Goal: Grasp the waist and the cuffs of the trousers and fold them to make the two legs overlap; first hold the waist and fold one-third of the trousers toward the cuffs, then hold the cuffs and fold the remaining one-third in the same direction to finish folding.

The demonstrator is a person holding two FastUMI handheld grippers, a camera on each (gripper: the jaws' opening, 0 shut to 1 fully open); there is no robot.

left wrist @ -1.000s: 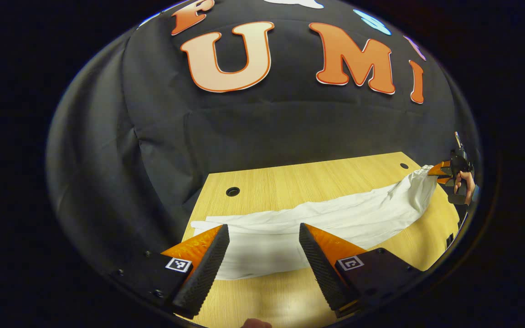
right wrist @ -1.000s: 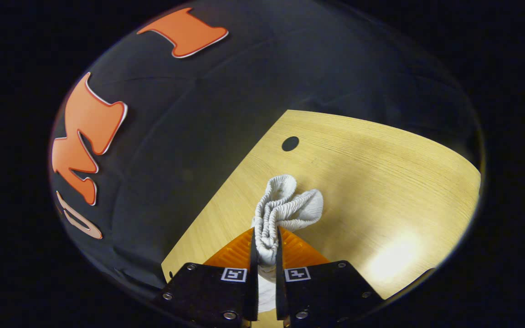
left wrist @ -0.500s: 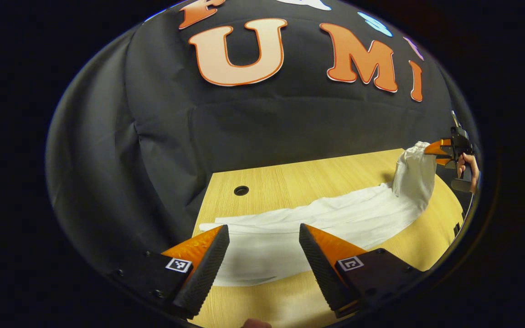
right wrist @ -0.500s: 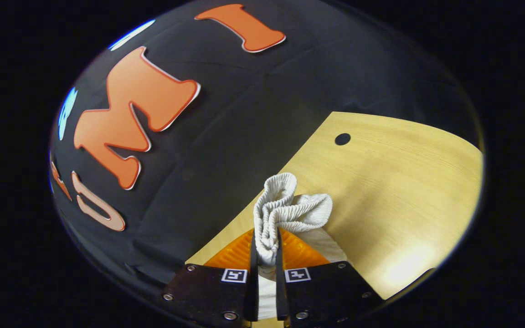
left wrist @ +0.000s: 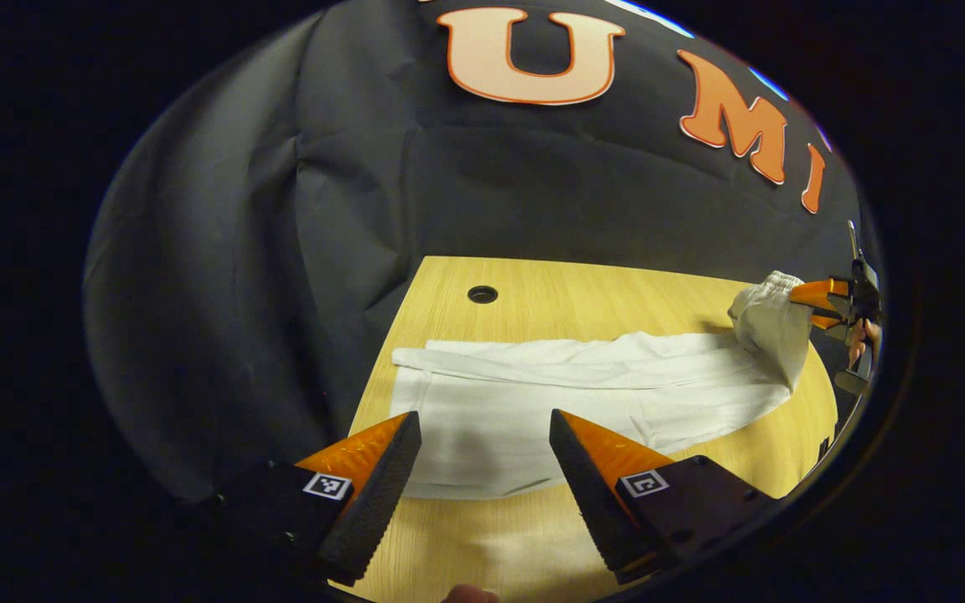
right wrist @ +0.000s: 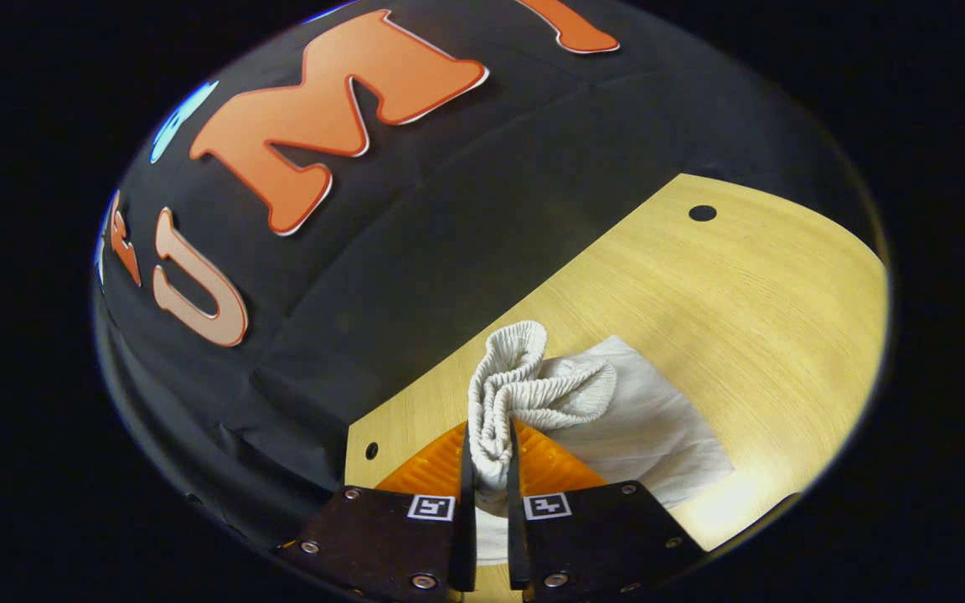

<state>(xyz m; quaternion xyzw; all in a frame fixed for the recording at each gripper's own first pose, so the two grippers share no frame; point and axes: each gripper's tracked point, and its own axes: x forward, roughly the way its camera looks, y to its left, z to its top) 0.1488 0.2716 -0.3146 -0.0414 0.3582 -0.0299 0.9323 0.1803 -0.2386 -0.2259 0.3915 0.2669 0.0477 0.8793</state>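
The far hand [left wrist: 858, 343] looks cut off at the edge.

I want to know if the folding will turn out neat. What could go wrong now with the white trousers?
1. The right gripper pinches only a small bunch of the waistband, so the cloth might slip out mid-fold.
2. The left gripper is open above the trousers and holds nothing down, so they could drag along the table.
3. The bunched waist may land wrinkled.
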